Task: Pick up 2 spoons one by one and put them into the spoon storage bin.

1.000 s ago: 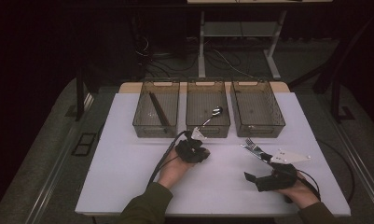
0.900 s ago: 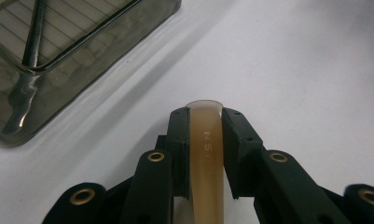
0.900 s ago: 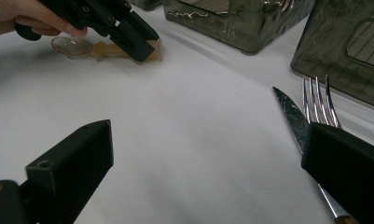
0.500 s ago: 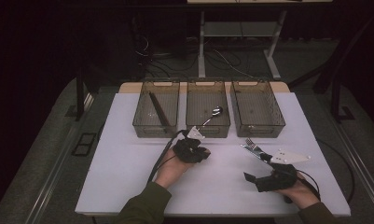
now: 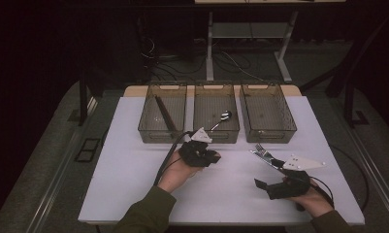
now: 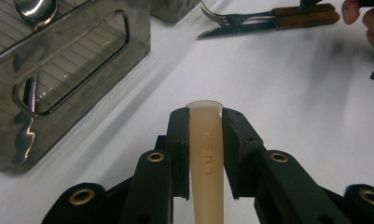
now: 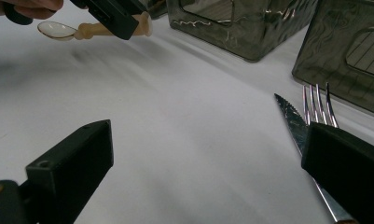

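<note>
A person's left tool [image 6: 204, 135] clamps the handle of a cream plastic spoon [image 6: 206, 154], its flat black jaws pressed to both sides of the smooth, matte shaft, where faint raised lettering runs lengthwise. In the right gripper view the same spoon [image 7: 89, 30] hangs above the white bench [image 5: 134, 170] at about 11 o'clock, its shallow translucent bowl glossy and its turned, beaded handle sticking out past the jaws.

In the high view the left tool [image 5: 200, 152] sits just in front of the middle bin [image 5: 216, 112] — one of three smoky, see-through plastic bins lined up along the far edge of the bench, each a rounded rectangle with a cut-out grip. A polished metal spoon [image 5: 221, 119] lies inside the middle bin, its mirror bowl at about 1 o'clock from the left tool. The left bin [image 5: 163, 112] holds a long, thin dark piece that cannot be made out; the right bin [image 5: 267, 112] stands at about 2 o'clock.

The right tool [image 7: 212, 172] stands wide and grips nothing, its blocky black jaws spread low over the bench. By its right jaw lie a serrated steel knife [image 7: 292, 122] and a four-tined fork [image 7: 318, 105], side by side and touching — in the left gripper view both show brown wooden handles. In the high view the pair lies at about 3 o'clock from the left tool, just ahead of the right tool [image 5: 269, 187].
</note>
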### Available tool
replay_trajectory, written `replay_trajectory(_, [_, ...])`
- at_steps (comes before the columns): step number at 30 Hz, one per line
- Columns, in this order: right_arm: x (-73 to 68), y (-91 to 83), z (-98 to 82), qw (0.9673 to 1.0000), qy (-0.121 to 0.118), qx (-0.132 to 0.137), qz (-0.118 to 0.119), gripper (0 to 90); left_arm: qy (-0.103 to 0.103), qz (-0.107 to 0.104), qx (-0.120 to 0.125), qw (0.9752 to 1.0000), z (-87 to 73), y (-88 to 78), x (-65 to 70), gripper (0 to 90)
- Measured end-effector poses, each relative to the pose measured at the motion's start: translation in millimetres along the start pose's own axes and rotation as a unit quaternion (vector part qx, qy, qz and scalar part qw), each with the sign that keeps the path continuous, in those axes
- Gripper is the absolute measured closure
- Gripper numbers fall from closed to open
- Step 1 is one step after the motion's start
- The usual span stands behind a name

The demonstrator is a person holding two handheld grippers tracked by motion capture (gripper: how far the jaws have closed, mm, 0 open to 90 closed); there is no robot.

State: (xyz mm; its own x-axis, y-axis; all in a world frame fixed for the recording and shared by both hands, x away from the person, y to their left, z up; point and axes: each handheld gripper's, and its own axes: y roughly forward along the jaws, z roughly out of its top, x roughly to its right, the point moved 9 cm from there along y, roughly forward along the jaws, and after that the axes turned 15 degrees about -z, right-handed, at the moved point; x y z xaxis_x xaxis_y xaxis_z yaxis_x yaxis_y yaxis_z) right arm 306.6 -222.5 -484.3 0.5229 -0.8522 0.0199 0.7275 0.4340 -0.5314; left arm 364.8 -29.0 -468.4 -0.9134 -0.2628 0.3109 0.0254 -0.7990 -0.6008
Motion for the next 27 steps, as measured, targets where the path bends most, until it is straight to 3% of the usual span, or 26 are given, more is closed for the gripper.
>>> replay_trajectory(10, [3.8,-1.2,-1.9,1.0,0.002,-0.003,-0.005,1.9,0.012,-0.028,0.019,0.9994,17.6,-4.1,0.8,73.6])
replay_trajectory(27, [5.9,-2.1,-0.2,1.0,0.004,0.003,-0.007,1.9,0.013,-0.024,0.033,0.9991,61.1,-16.4,-18.0,73.4])
